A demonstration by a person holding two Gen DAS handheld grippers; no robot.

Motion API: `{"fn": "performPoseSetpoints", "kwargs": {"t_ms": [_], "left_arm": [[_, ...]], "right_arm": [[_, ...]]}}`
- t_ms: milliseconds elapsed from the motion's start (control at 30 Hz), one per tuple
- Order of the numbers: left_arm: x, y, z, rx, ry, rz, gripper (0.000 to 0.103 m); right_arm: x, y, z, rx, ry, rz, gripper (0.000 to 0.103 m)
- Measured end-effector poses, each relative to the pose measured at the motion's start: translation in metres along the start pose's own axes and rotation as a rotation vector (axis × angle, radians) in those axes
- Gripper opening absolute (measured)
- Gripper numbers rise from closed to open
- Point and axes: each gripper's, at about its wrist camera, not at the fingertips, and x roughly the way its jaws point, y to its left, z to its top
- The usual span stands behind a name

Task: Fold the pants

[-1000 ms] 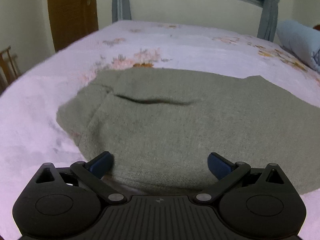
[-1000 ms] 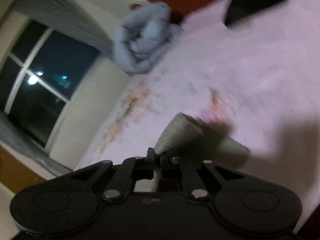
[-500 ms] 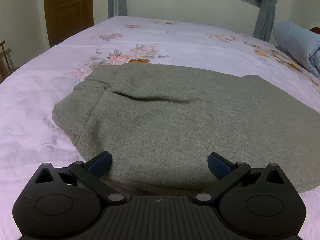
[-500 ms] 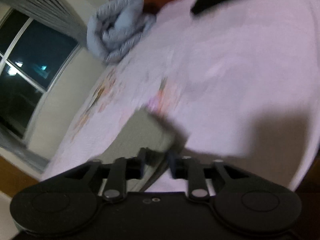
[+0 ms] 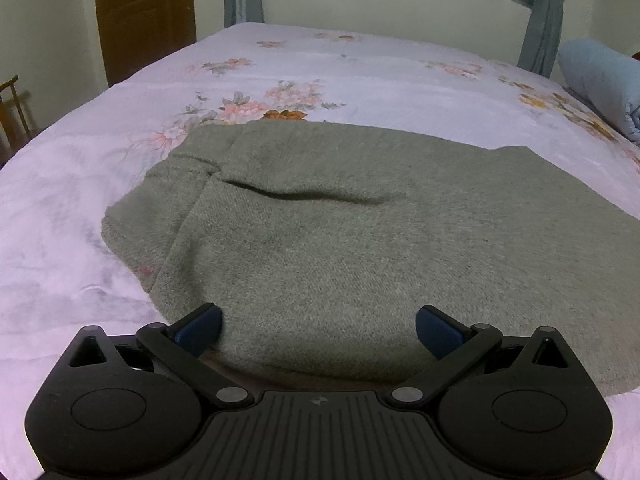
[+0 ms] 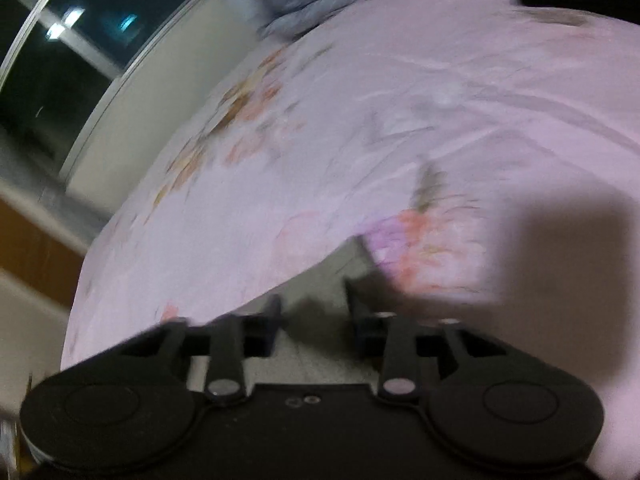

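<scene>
While both tongs [image 5: 318,326] [image 6: 314,312] gape, the pants [image 5: 360,240] lie just beyond them.

Floral pink bedsheet [image 5: 360,76], blue rolled blanket [image 5: 600,76], wooden door [image 5: 144,16], curtains [image 5: 540,12]

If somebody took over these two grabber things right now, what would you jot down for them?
Left gripper: open, empty, low over the near edge of the grey pants.
Right gripper: open, holding nothing, with grey fabric showing between its fingers; that view is blurred.
Pants lie spread on the floral bedsheet, one layer already folded over.
Left: further folds to make them compact.
</scene>
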Motion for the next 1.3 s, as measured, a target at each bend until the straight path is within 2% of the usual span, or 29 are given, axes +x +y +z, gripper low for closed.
{"fn": "performPoseSetpoints", "kwargs": {"t_ms": [133,233,267,300,333,367,400,433,467,500,533,700,800,867,933,1000,1033,1067,1100,1200,1233,1267,1300], "left_arm": [[0.000,-0.001,-0.002,-0.001,-0.003,0.004,0.103],[0.001,0.000,-0.001,-0.002,-0.001,0.004,0.103],[0.001,0.001,-0.001,-0.003,-0.001,0.003,0.103],[0.001,0.001,-0.001,-0.004,-0.002,0.003,0.103],[0.001,0.001,-0.001,-0.003,-0.002,0.002,0.103],[0.001,0.001,-0.001,-0.003,-0.002,0.001,0.103],[0.001,0.002,-0.001,-0.004,-0.001,-0.001,0.103],[0.001,0.002,-0.001,-0.003,0.000,-0.001,0.103],[0.001,0.002,0.000,-0.002,-0.001,-0.002,0.103],[0.002,0.002,-0.001,-0.002,-0.003,-0.003,0.103],[0.002,0.003,-0.001,-0.005,-0.006,-0.004,0.103],[0.003,0.002,-0.004,-0.021,-0.019,-0.004,0.103],[0.003,0.001,-0.003,-0.017,-0.011,-0.007,0.103],[0.003,0.003,-0.002,-0.016,-0.009,-0.013,0.103],[0.003,0.003,-0.002,-0.017,-0.013,-0.016,0.103],[0.002,0.003,-0.005,-0.021,-0.020,-0.013,0.103],[0.002,0.002,-0.005,-0.021,-0.023,-0.011,0.103],[0.002,0.002,-0.006,-0.024,-0.025,-0.006,0.103],[0.002,0.002,-0.005,-0.028,-0.028,0.002,0.103],[0.001,-0.002,-0.004,-0.006,-0.030,0.035,0.103],[0.003,0.000,-0.004,-0.020,-0.019,0.031,0.103],[0.005,0.002,-0.003,-0.034,0.000,0.029,0.103],[0.007,0.003,0.000,-0.032,0.011,0.034,0.103]], "right_arm": [[-0.021,0.035,0.003,-0.179,-0.166,0.067,0.000],[-0.026,0.030,0.000,-0.185,-0.250,0.134,0.000],[-0.019,0.019,-0.001,-0.132,-0.230,0.125,0.000],[-0.008,0.003,-0.002,-0.053,-0.190,0.072,0.000],[0.005,-0.015,-0.003,0.023,-0.124,-0.012,0.009],[0.017,-0.031,-0.007,0.088,-0.050,-0.066,0.012],[0.015,-0.042,-0.012,0.123,-0.050,-0.045,0.009],[0.001,-0.045,-0.015,0.131,-0.117,-0.049,0.020],[-0.016,-0.048,-0.018,0.153,-0.195,-0.062,0.025],[-0.033,-0.054,-0.023,0.194,-0.260,-0.044,0.030],[-0.047,-0.059,-0.030,0.233,-0.297,-0.002,0.030],[-0.076,-0.064,-0.080,0.323,-0.282,-0.005,0.026],[-0.068,-0.068,-0.104,0.411,-0.246,0.015,0.023],[-0.059,-0.069,-0.112,0.471,-0.238,0.049,0.023],[-0.048,-0.070,-0.113,0.532,-0.232,0.121,0.025],[-0.044,-0.068,-0.116,0.552,-0.259,0.129,0.030],[-0.040,-0.066,-0.115,0.564,-0.260,0.125,0.027],[-0.035,-0.066,-0.115,0.568,-0.255,0.109,0.019],[-0.035,-0.061,-0.114,0.530,-0.243,0.039,0.006],[-0.042,-0.030,-0.103,0.296,-0.268,-0.069,0.006],[-0.040,-0.020,-0.100,0.214,-0.252,-0.121,0.006],[-0.035,-0.020,-0.102,0.173,-0.220,-0.170,0.005],[-0.030,-0.026,-0.105,0.167,-0.199,-0.181,0.005]]}}
